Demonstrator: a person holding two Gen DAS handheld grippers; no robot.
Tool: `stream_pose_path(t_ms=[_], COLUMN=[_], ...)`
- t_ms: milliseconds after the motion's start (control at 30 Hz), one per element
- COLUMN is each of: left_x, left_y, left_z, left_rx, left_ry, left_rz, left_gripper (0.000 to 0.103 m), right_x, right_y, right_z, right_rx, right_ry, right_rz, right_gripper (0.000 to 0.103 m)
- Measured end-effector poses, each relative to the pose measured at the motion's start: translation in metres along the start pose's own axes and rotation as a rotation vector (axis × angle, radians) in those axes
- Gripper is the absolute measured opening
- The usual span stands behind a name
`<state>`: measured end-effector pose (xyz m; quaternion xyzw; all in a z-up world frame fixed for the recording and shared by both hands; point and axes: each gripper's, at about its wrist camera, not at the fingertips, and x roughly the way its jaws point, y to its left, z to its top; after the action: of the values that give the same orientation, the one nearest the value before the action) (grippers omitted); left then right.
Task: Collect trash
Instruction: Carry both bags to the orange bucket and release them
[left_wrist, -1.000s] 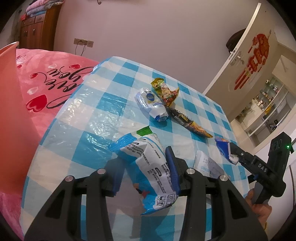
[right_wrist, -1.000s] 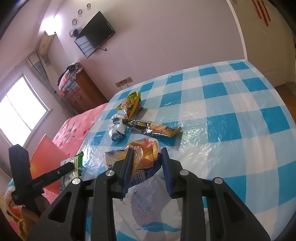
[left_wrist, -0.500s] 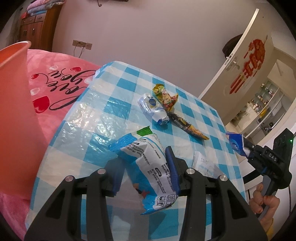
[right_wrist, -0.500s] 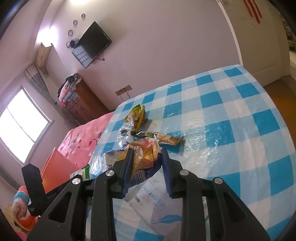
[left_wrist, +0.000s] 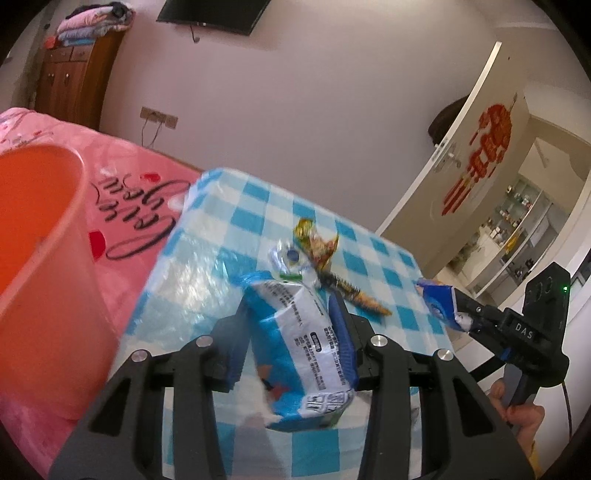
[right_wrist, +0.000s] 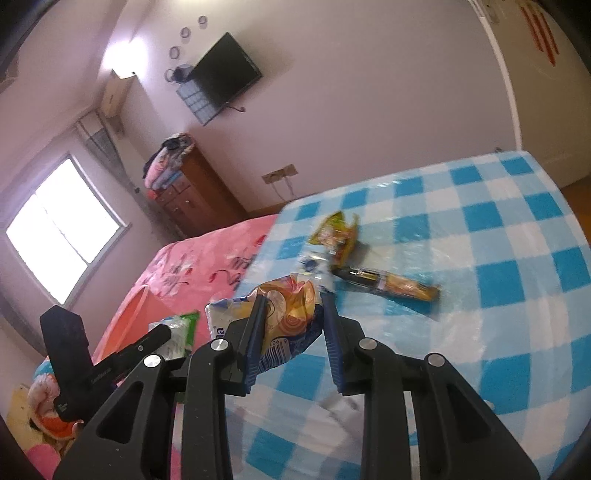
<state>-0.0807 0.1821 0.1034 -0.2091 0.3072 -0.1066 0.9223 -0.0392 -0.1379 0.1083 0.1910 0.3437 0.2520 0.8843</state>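
Left gripper (left_wrist: 291, 332), seen from its own wrist camera, is clamped on a blue-and-white snack packet (left_wrist: 306, 347) that hangs between the fingers, clear of the checked tablecloth (left_wrist: 207, 280). Right gripper (right_wrist: 291, 332) is likewise closed on a crumpled orange-and-blue wrapper (right_wrist: 291, 314); in the left view we see it at the right edge, with a person's hand (left_wrist: 517, 410) on its handle.

We judge the step in hand to be the carry: both pieces are lifted off the table and neither is yet in the bin. Near left in the left view stands an orange bin (left_wrist: 48, 258), beside the table and against a pink bedspread (left_wrist: 144, 177). Only part of its rim and wall shows; of its inside we see a small stretch of bare orange wall, so we cannot tell what it holds.

The next move, in our reading, calls for bringing each gripper over the bin's mouth before the fingers part, the left one first since it is the nearer.

Three items remain on the far part of the table, touching or overlapping: a yellow-green wrapper (left_wrist: 317, 240), a crushed clear bottle (left_wrist: 291, 262) and a long dark-and-orange wrapper (right_wrist: 388, 284).
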Motion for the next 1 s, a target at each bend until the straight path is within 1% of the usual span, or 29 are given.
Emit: stream_pose_path(t_ms=[67, 133, 200, 233, 300, 333, 400, 500, 567, 600, 667, 700, 733, 767, 800, 867, 933, 1000], left_x=[-0.010, -0.020, -0.028, -0.030, -0.027, -0.021, -0.011, -0.011, -0.014, -0.016, -0.020, -0.021, -0.021, -0.020, -0.016, -0.011, -0.003, 0.004], left_y=[0.002, 0.005, 0.007, 0.009, 0.012, 0.015, 0.019, 0.025, 0.029, 0.030, 0.031, 0.031, 0.031, 0.033, 0.034, 0.038, 0.043, 0.045], left_z=[0.006, 0.013, 0.020, 0.022, 0.023, 0.020, 0.008, -0.014, -0.027, -0.035, -0.046, -0.051, -0.055, -0.057, -0.059, -0.059, -0.059, -0.059], left_rx=[-0.001, -0.008, -0.011, -0.010, -0.004, -0.011, 0.007, 0.030, 0.040, 0.061, 0.099, 0.123, 0.141, 0.154, 0.169, 0.185, 0.202, 0.227], left_ry=[-0.023, -0.046, -0.068, -0.073, -0.050, -0.024, 0.014, 0.017, 0.006, 0.007, 0.001, -0.001, 0.004, 0.014, 0.029, 0.048, 0.061, 0.077], left_rz=[0.001, -0.006, -0.007, -0.005, -0.012, -0.009, 0.003, 0.041, 0.083, 0.114, 0.174, 0.208, 0.234, 0.251, 0.274, 0.295, 0.326, 0.364], left_gripper=[0.040, 0.034, 0.033, 0.033, 0.033, 0.033, 0.033, 0.033, 0.033, 0.033, 0.036, 0.040, 0.047, 0.051, 0.052, 0.054, 0.067, 0.071], right_x=[0.001, 0.005, 0.011, 0.014, 0.021, 0.024, 0.031, 0.039, 0.042, 0.044, 0.048, 0.050, 0.051, 0.053, 0.054, 0.056, 0.057, 0.058], right_y=[0.013, 0.028, 0.044, 0.051, 0.062, 0.065, 0.068, 0.064, 0.061, 0.059, 0.053, 0.051, 0.049, 0.047, 0.045, 0.042, 0.038, 0.034], right_z=[0.004, 0.007, 0.009, 0.010, 0.010, 0.009, 0.005, -0.004, -0.009, -0.012, -0.019, -0.022, -0.025, -0.028, -0.031, -0.036, -0.040, -0.043], right_rx=[-0.016, -0.030, -0.049, -0.061, -0.069, -0.070, -0.078, -0.068, -0.069, -0.069, -0.063, -0.059, -0.055, -0.050, -0.047, -0.042, -0.035, -0.029], right_ry=[0.001, 0.007, 0.018, 0.020, 0.030, 0.038, 0.052, 0.079, 0.091, 0.099, 0.115, 0.121, 0.126, 0.131, 0.137, 0.148, 0.155, 0.161], right_rz=[0.026, 0.058, 0.092, 0.103, 0.130, 0.136, 0.133, 0.128, 0.114, 0.107, 0.101, 0.100, 0.102, 0.105, 0.107, 0.109, 0.113, 0.116], right_gripper=[0.032, 0.032, 0.032, 0.032, 0.032, 0.032, 0.032, 0.032, 0.032, 0.032, 0.032, 0.032, 0.032, 0.032, 0.032, 0.032, 0.032, 0.032])
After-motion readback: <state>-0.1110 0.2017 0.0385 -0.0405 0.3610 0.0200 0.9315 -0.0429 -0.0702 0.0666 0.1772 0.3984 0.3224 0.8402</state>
